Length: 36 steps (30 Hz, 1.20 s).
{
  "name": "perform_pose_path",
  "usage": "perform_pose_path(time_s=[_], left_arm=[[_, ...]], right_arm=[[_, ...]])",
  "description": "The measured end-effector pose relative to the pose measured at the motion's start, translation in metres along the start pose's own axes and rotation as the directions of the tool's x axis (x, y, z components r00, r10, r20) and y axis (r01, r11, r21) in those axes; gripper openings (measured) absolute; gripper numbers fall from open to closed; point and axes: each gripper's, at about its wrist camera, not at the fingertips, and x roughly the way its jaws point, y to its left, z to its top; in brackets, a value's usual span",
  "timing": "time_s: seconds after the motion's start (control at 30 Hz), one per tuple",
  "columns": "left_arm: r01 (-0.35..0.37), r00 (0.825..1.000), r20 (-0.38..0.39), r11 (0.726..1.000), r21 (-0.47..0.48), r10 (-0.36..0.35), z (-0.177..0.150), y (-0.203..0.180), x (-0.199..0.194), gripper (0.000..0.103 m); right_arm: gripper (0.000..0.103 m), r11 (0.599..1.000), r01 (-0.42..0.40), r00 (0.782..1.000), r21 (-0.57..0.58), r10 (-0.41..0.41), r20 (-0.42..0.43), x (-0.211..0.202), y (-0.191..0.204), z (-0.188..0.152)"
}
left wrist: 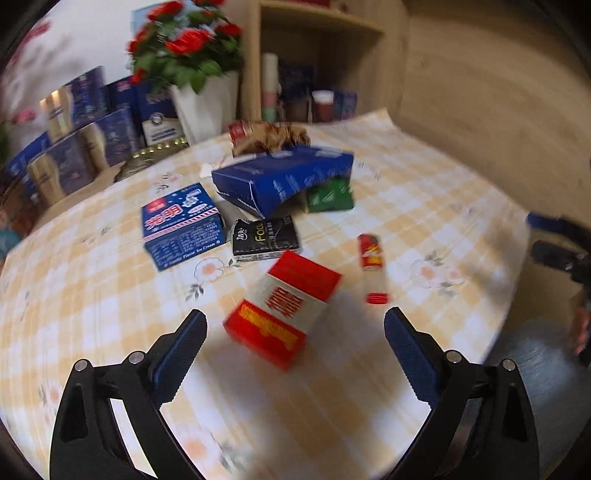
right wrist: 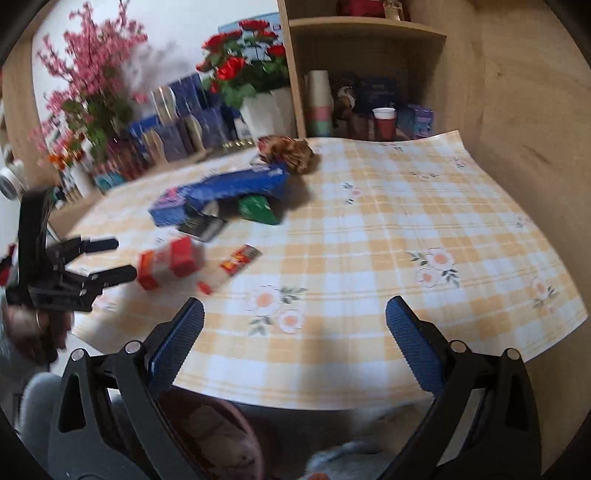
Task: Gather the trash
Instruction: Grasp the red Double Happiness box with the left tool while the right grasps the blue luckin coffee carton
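A: On the desk (left wrist: 424,206), under its yellow checked cloth, what lies about?

B: A loose heap of trash. Nearest the left hand-held gripper (left wrist: 295,325) is a red and white carton (left wrist: 284,314), lying at an angle just ahead of the fingertips. Beside it, to the right, lies a slim red and white wrapper (left wrist: 373,267).

A: And farther back?

B: A black packet (left wrist: 264,238), a blue ice cream box (left wrist: 183,225) to its left, then a large blue box (left wrist: 284,177) tipped up over a green packet (left wrist: 328,195). Behind those sits a crumpled brown wrapper (left wrist: 269,136).

A: Is the left hand-held gripper holding anything?

B: No. Its blue-padded fingers are spread wide, with the carton ahead of the gap and no contact.

A: The right one?

B: The right hand-held gripper (right wrist: 295,321) is also spread wide and empty, over bare cloth near the front edge of the desk, well apart from the heap. From its camera the left one shows at the far left, close to the carton.

A: Anything behind?

B: A white vase of red roses (left wrist: 188,48), blue boxes stacked to the left, and a wooden shelf (right wrist: 365,29) holding cups. Both views are blurred.
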Motion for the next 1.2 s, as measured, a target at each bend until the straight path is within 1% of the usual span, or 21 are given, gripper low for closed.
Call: perform_pose_path(time_s=[0.07,0.13,0.17,0.27,0.33,0.4,0.47,0.5,0.57,0.6,0.67,0.7,0.73,0.8,0.83,0.9,0.93,0.97,1.07,1.13,1.2], left_arm=[[0.012,0.999,-0.047,1.000,0.018,-0.011,0.005,0.006,0.021,0.094],[0.030,0.994,-0.102,0.999,0.034,-0.027,0.010,0.008,0.040,0.088],[0.034,0.991,-0.131,0.999,0.039,-0.029,0.011,0.010,0.049,0.084],[0.055,0.984,-0.173,0.998,0.031,-0.049,0.010,0.012,0.062,0.072],[0.036,0.987,-0.161,0.999,0.028,-0.031,0.008,0.012,0.060,0.068],[0.031,0.990,-0.138,0.999,-0.025,-0.034,0.003,0.015,0.051,0.065],[0.037,0.994,-0.098,0.995,-0.088,-0.045,-0.003,0.016,0.037,0.064],[0.041,0.996,-0.067,0.988,-0.148,-0.052,-0.009,0.021,0.026,0.064],[0.054,0.998,-0.026,0.972,-0.227,-0.061,-0.015,0.028,0.011,0.064],[0.059,0.998,0.005,0.958,-0.280,-0.060,-0.021,0.034,0.000,0.063],[0.055,0.998,0.037,0.941,-0.334,-0.046,-0.026,0.040,-0.013,0.063],[0.053,0.998,0.057,0.925,-0.376,-0.035,-0.031,0.046,-0.021,0.063],[0.050,0.998,0.064,0.916,-0.399,-0.026,-0.034,0.049,-0.026,0.063],[0.046,0.997,0.076,0.896,-0.441,-0.014,-0.038,0.056,-0.032,0.062],[0.050,0.997,0.081,0.884,-0.464,-0.013,-0.041,0.060,-0.036,0.062],[0.051,0.996,0.086,0.870,-0.491,-0.010,-0.046,0.067,-0.042,0.062],[0.043,0.996,0.084,0.869,-0.493,-0.001,-0.048,0.069,-0.044,0.062],[0.037,0.997,0.083,0.869,-0.493,0.005,-0.048,0.071,-0.046,0.062],[0.030,0.996,0.086,0.866,-0.500,0.016,-0.051,0.077,-0.052,0.061],[0.030,0.996,0.085,0.859,-0.511,0.015,-0.054,0.080,-0.052,0.060],[0.037,0.996,0.085,0.852,-0.523,0.009,-0.055,0.083,-0.052,0.060]], right_arm=[[0.097,0.999,0.032,0.999,-0.023,-0.033,-0.016,0.009,-0.003,0.000],[0.097,0.998,0.057,0.997,-0.027,-0.058,-0.045,0.019,-0.007,0.001],[0.097,0.998,0.058,0.997,-0.022,-0.060,-0.052,0.021,-0.010,0.000],[0.097,0.998,0.052,0.997,-0.020,-0.053,-0.060,0.024,-0.012,0.004],[0.097,0.998,0.051,0.997,-0.049,-0.054,-0.060,0.026,-0.010,0.007],[0.097,0.996,0.044,0.997,-0.081,-0.049,-0.059,0.028,-0.007,0.010],[0.097,0.991,0.010,0.998,-0.134,-0.018,-0.066,0.034,-0.002,0.014],[0.097,0.988,0.002,0.997,-0.155,-0.015,-0.077,0.038,0.001,0.017],[0.097,0.972,0.001,0.993,-0.235,-0.029,-0.114,0.055,0.012,0.024],[0.097,0.964,0.005,0.993,-0.268,-0.036,-0.112,0.062,0.018,0.028],[0.097,0.949,0.012,0.995,-0.314,-0.043,-0.092,0.077,0.031,0.039],[0.097,0.945,0.011,0.995,-0.327,-0.043,-0.090,0.082,0.035,0.043],[0.097,0.934,0.015,0.995,-0.358,-0.050,-0.089,0.094,0.044,0.051],[0.097,0.899,0.049,0.994,-0.434,-0.088,-0.070,0.112,0.061,0.063],[0.097,0.863,0.083,0.991,-0.498,-0.124,-0.050,0.124,0.073,0.070],[0.097,0.810,0.128,0.984,-0.573,-0.174,-0.025,0.142,0.089,0.079],[0.097,0.780,0.149,0.981,-0.608,-0.195,-0.010,0.154,0.100,0.085],[0.097,0.761,0.159,0.978,-0.629,-0.207,-0.004,0.161,0.106,0.089],[0.097,0.688,0.210,0.967,-0.695,-0.249,0.045,0.182,0.128,0.097],[0.097,0.647,0.234,0.962,-0.726,-0.264,0.075,0.192,0.141,0.100],[0.096,0.607,0.245,0.957,-0.756,-0.278,0.087,0.203,0.154,0.100]])
